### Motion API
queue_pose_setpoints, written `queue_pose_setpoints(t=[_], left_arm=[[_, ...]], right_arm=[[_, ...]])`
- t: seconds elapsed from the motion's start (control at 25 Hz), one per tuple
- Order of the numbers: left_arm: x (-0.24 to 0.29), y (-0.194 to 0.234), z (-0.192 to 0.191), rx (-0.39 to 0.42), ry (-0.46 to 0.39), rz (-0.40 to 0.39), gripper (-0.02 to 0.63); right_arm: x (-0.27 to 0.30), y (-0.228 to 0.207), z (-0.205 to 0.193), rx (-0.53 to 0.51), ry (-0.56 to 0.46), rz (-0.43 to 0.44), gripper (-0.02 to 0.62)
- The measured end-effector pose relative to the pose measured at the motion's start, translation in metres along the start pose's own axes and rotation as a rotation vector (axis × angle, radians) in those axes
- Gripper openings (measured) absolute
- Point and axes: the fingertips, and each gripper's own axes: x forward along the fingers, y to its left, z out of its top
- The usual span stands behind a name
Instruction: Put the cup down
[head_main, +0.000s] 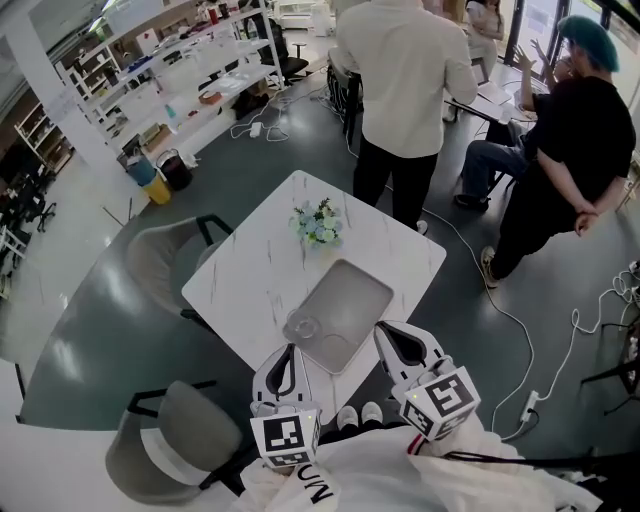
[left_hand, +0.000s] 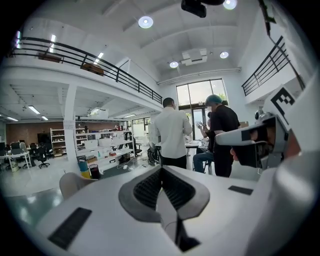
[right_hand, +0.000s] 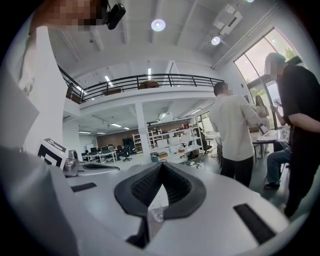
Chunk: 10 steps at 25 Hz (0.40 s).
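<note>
A clear glass cup (head_main: 306, 328) stands upright on the near left corner of a grey tray (head_main: 356, 292), which lies on the white marble table (head_main: 260, 270). My left gripper (head_main: 290, 352) hovers just in front of the cup, jaws shut with nothing between them. My right gripper (head_main: 386, 332) sits over the tray's near right edge, also shut and empty. In the left gripper view the dark pads (left_hand: 150, 187) meet at their tips and point out into the room. The right gripper view shows the same closed pads (right_hand: 176, 186), with a small clear cup (right_hand: 158, 215) visible in the slit below them.
A small bunch of flowers (head_main: 318, 224) stands on the table beyond the tray. Grey chairs (head_main: 165, 255) (head_main: 160, 450) are at the table's left and near left. A person in white (head_main: 400, 80) and a person in black (head_main: 575, 140) stand beyond the table. Cables (head_main: 520, 320) run across the floor at right.
</note>
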Motion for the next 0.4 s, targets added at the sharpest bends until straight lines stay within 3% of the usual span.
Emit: queue_pose_setpoints(t=[0.4], left_arm=[[0.000, 0.004, -0.012, 0.002, 0.025, -0.006, 0.009]], right_arm=[[0.003, 0.004, -0.009, -0.001, 0.021, -0.003, 0.003]])
